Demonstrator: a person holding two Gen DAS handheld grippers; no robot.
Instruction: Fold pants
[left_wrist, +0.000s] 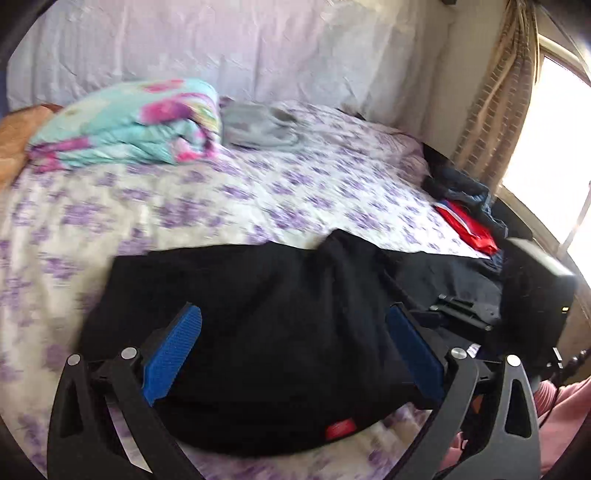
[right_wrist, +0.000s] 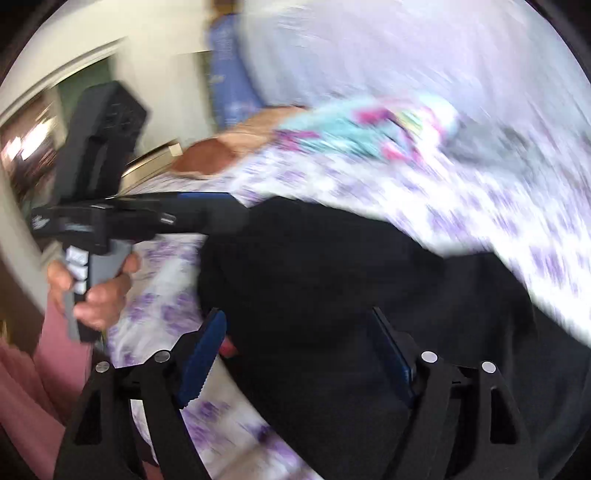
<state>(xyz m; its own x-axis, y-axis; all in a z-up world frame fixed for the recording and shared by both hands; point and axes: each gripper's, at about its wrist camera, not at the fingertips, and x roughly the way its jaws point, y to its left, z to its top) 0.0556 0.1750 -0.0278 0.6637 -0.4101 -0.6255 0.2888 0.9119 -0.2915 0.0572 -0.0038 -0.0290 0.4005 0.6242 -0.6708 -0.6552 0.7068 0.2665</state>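
place: home bedroom, likely | cues: bed (left_wrist: 221, 192) with floral sheet, folded quilt (left_wrist: 125, 129), curtain (left_wrist: 495, 110)

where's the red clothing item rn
In the left wrist view the red garment lies at the right edge of the bed, beside a dark blue clothes pile and just beyond the black pants.

The right wrist view is smeared with blur, so the flowery blanket (right_wrist: 362, 129) and the bed sheet (right_wrist: 480, 206) look streaky. The black pants (right_wrist: 332, 280) run off the bottom and right edges there. In the left wrist view, the right tool (left_wrist: 461, 306) is partly hidden behind the pants (left_wrist: 266, 317). The pile of clothes (left_wrist: 469, 210) is too jumbled to tell apart.
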